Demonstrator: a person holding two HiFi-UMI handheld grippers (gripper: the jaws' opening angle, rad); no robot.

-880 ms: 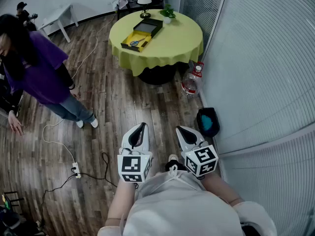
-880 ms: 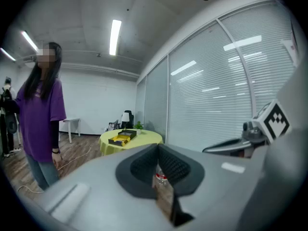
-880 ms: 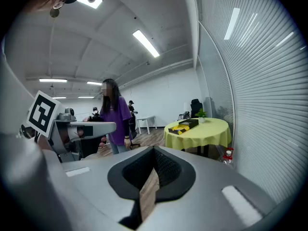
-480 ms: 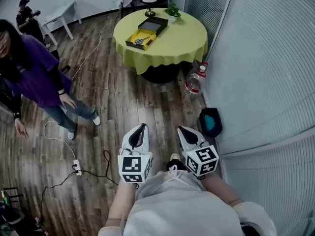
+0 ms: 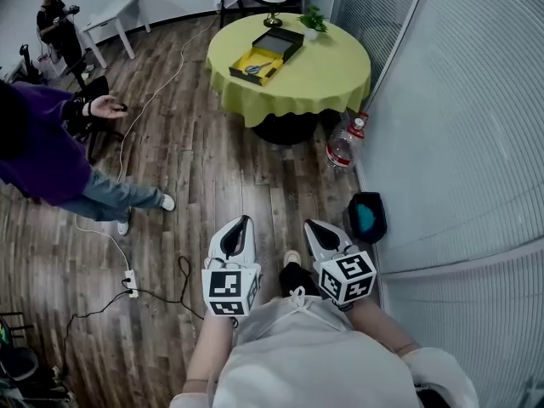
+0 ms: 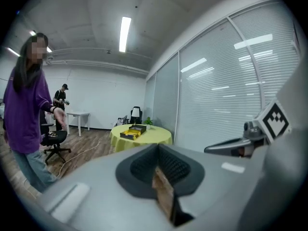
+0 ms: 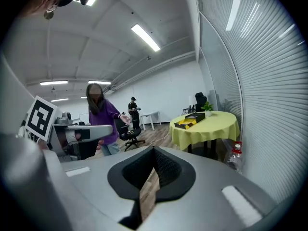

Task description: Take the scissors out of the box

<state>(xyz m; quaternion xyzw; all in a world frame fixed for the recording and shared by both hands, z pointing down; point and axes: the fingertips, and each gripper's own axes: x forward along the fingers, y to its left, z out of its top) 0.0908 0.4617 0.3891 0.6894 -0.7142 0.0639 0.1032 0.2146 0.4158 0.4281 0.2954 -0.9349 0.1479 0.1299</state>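
Yellow-green round table [image 5: 340, 83] stands well apart from both grippers, straight ahead across the wood floor [image 5: 212, 168]. The open box [image 5: 274, 51] on it holds the scissors [image 5: 259, 66], too small to read their long axis. Left gripper [image 5: 246, 219] and right gripper [image 5: 311, 224] sit side by side, jaws pressed together on nothing; the box lines up nearer the left.

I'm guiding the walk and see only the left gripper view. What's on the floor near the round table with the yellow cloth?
Observer: A clear plastic bottle with a red cap sits on the wooden floor beside the yellow-clothed round table.
Operator: Anything along the blinds?
Observer: A black bag with a teal inside sits at their foot.
Operator: Scissors visible?
Observer: Yes, the scissors lie in the yellow tray of the open black box.
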